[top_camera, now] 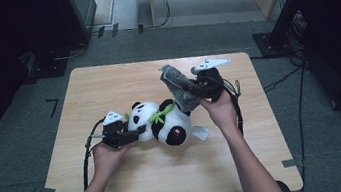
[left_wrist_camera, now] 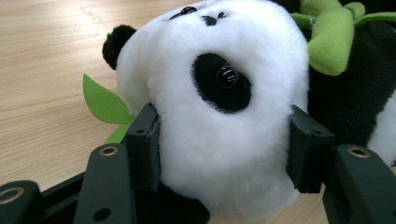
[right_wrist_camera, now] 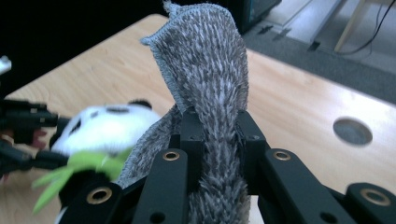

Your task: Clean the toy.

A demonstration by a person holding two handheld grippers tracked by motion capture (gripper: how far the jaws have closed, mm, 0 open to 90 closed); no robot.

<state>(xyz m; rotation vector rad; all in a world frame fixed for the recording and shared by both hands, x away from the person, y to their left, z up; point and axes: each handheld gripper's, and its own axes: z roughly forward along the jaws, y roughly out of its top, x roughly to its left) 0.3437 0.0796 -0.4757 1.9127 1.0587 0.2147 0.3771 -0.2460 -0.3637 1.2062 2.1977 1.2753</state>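
A black and white plush panda [top_camera: 162, 120] with green leaves lies on its back on the wooden table [top_camera: 106, 85]. My left gripper [top_camera: 135, 132] is shut on the panda's head [left_wrist_camera: 224, 116], its pads pressing into the white fur from both sides. My right gripper [top_camera: 192, 92] is shut on a grey fluffy cloth [top_camera: 177, 87], held just above the panda's belly. In the right gripper view the cloth [right_wrist_camera: 210, 84] stands up from between the jaws, with the panda [right_wrist_camera: 107, 126] lower left.
A white tag [top_camera: 200, 132] sticks out beside the panda's foot. The table has a round hole [right_wrist_camera: 352, 131] near its right side. Black stands and cables [top_camera: 294, 23] sit on the floor around the table.
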